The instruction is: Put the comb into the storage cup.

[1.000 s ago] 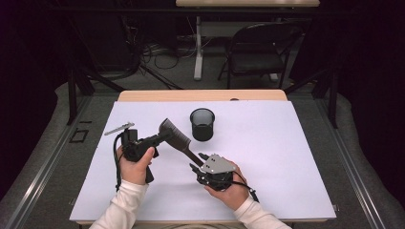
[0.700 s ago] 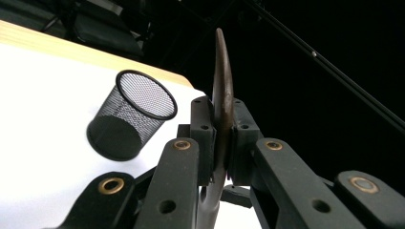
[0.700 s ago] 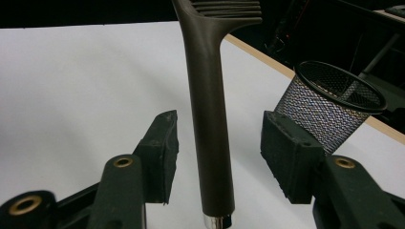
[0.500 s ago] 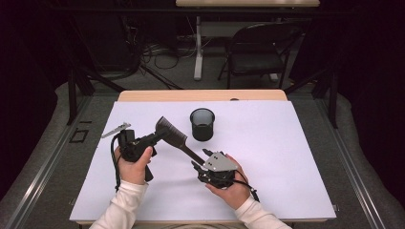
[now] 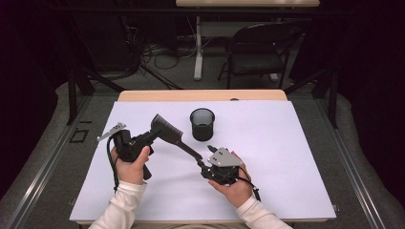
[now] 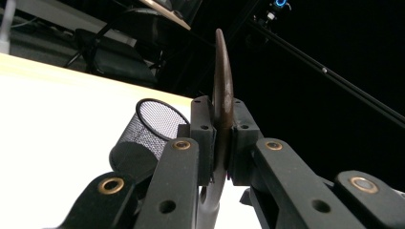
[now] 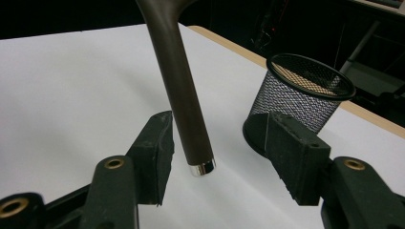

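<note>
Room: dark, with a black folding chair (image 5: 255,50) and cables on the floor beyond the table.
Table: wide white-covered table top (image 5: 286,157), light wooden edge along the far side.
Cup: black wire-mesh pen cup (image 5: 202,124), upright on the far middle of the table, apart from both grippers; seen just past the jaws in both gripper views (image 7: 305,95).
Brush: dark brown hairbrush with a bristled head and a long tapering handle (image 5: 168,132), held off the table, head up by the left gripper, handle slanting down toward the right gripper; silver cap at the handle tip (image 7: 201,168).
Left gripper (image 6: 222,138): clamped tight on the hairbrush, pads pressed against both sides of it, probably near the neck, though the close view makes the exact spot hard to judge.
Right gripper (image 7: 217,152): jaws spread wide, holding nothing, handle tip hanging between them nearer one pad, not touching either.
</note>
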{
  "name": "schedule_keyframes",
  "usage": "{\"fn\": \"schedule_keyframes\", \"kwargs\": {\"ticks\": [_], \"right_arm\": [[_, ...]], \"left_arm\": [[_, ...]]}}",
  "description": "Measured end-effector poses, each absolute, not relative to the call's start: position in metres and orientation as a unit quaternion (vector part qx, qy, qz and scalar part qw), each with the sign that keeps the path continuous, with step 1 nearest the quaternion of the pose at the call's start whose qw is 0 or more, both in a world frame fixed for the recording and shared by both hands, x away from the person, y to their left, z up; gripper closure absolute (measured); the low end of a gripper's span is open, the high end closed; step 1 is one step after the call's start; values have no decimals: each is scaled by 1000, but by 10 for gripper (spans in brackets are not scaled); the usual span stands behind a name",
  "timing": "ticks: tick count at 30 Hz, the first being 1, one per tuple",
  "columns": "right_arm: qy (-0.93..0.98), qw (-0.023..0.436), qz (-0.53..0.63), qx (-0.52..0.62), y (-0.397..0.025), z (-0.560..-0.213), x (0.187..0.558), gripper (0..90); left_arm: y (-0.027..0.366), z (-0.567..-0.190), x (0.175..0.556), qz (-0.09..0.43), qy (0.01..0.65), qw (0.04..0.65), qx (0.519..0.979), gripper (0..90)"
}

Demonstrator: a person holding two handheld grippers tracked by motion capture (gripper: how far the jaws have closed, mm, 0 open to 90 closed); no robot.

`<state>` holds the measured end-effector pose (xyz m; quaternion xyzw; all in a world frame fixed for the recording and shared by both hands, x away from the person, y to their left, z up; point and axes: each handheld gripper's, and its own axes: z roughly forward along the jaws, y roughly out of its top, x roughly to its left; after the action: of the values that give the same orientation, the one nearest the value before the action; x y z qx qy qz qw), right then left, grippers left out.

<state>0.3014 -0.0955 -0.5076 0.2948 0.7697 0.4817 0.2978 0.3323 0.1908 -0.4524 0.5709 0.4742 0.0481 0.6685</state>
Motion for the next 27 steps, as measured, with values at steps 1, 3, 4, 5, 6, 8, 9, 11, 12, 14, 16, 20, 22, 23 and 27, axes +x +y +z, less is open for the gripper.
{"fn": "schedule_keyframes", "kwargs": {"ticks": [1,3,4,5,6,8,9,11,12,14,16,20,22,23,27], "right_arm": [[769,298,480,297,-96,-508,302,430],[770,301,476,300,-98,-507,304,430],[768,305,476,302,-98,-507,304,428],[767,306,477,303,-99,-507,304,425],[765,306,478,304,-99,-507,304,423],[764,303,480,307,-100,-506,305,415],[761,304,483,309,-101,-507,305,409],[760,297,485,314,-102,-506,306,408],[760,296,486,316,-103,-507,307,403],[758,294,487,320,-105,-507,308,383],[755,292,488,326,-107,-507,309,371],[749,287,495,336,-112,-506,312,352],[748,285,495,338,-114,-506,314,347],[748,281,496,340,-115,-506,314,344],[749,278,495,343,-118,-507,317,343]], "left_arm": [[191,-453,332,50,473,669,571,841],[192,-453,332,54,472,670,571,840],[192,-453,332,55,472,670,570,841],[192,-453,332,57,471,671,570,841],[193,-453,332,58,470,671,570,840],[193,-453,332,61,468,673,570,840],[193,-453,331,62,467,674,569,841],[194,-452,331,66,466,675,568,841],[194,-452,331,68,464,675,569,841],[195,-452,331,71,463,677,567,841],[197,-452,331,73,462,678,567,841],[198,-451,331,77,461,679,566,840],[199,-451,331,78,461,679,567,841],[199,-451,331,78,460,679,567,841],[200,-451,331,80,460,680,565,840]]}}
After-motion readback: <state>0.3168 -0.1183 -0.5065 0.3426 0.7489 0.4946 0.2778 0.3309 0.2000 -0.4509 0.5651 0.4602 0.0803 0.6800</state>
